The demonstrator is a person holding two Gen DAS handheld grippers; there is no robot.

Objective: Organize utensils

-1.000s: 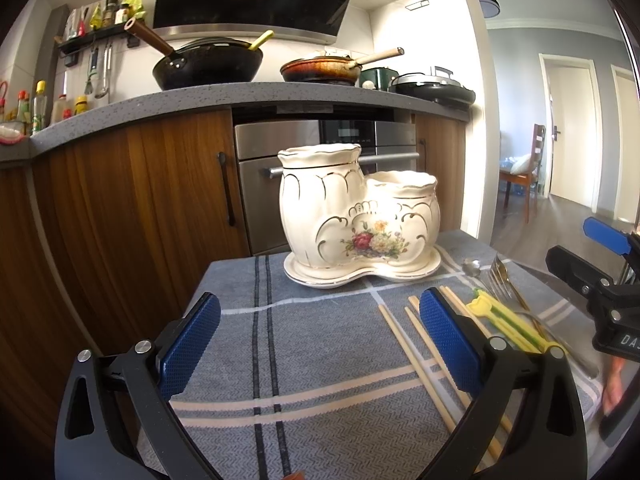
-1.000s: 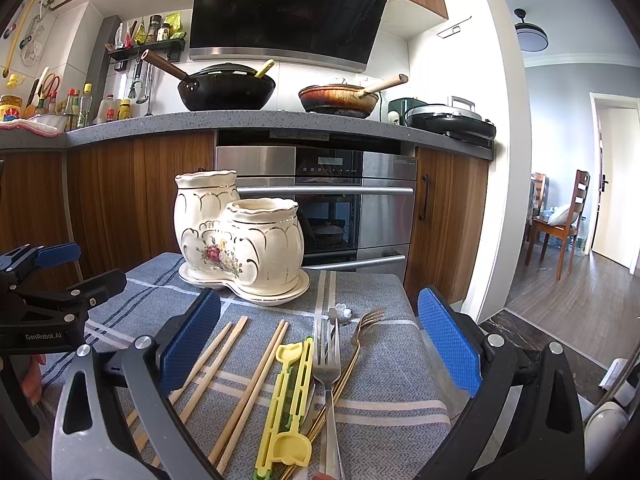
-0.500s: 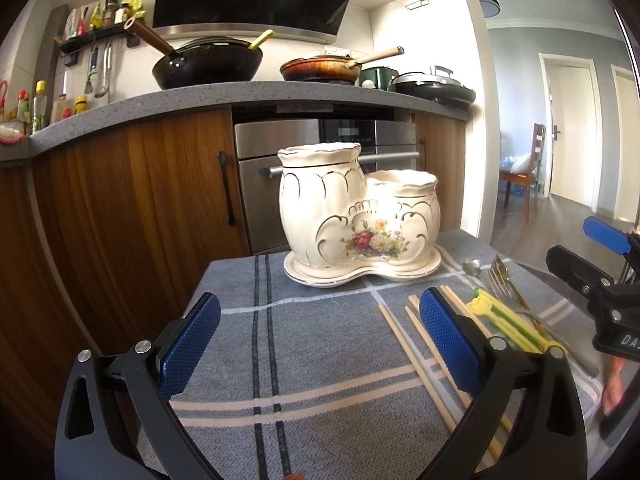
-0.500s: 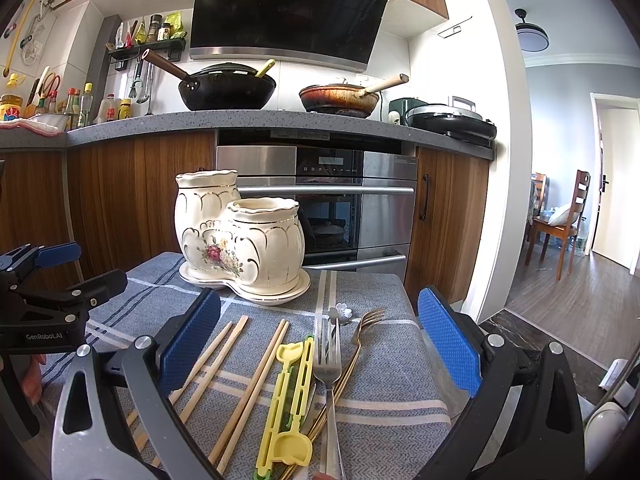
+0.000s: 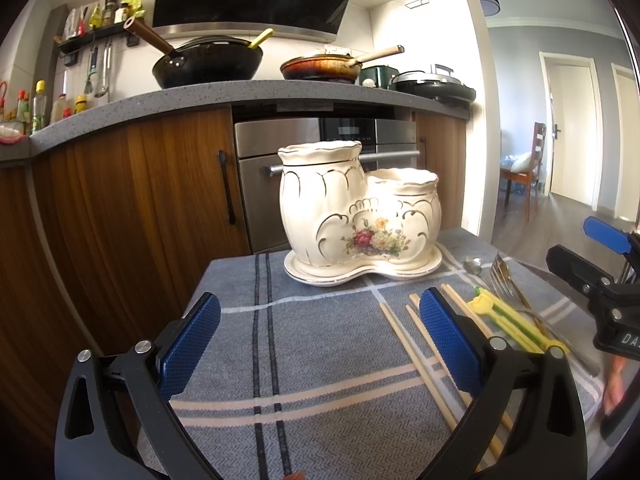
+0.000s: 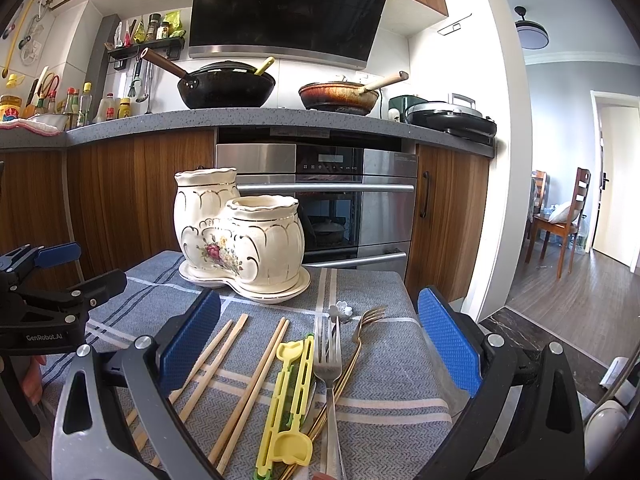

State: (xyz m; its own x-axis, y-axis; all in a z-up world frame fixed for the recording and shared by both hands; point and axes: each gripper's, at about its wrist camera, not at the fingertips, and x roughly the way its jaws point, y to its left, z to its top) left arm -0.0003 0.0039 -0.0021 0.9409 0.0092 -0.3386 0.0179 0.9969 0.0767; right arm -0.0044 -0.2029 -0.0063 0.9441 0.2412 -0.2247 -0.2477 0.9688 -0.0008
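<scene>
A cream ceramic two-pot utensil holder [image 5: 360, 216] with a flower print stands at the far end of a grey striped cloth [image 5: 304, 344]; it also shows in the right wrist view [image 6: 240, 236]. Wooden chopsticks [image 6: 256, 380], a yellow plastic utensil [image 6: 290, 400], a silver fork [image 6: 329, 364] and a gold fork [image 6: 362, 332] lie loose on the cloth. My left gripper [image 5: 318, 340] is open and empty above the cloth's left half. My right gripper [image 6: 318, 344] is open and empty, hovering over the utensils.
The small table ends just past the holder; beyond are wooden cabinets [image 5: 132, 208] and a steel oven [image 6: 340, 200]. A countertop holds a black wok [image 6: 226, 86] and a pan [image 6: 340, 96]. To the right is open wood floor with a chair [image 6: 564, 216].
</scene>
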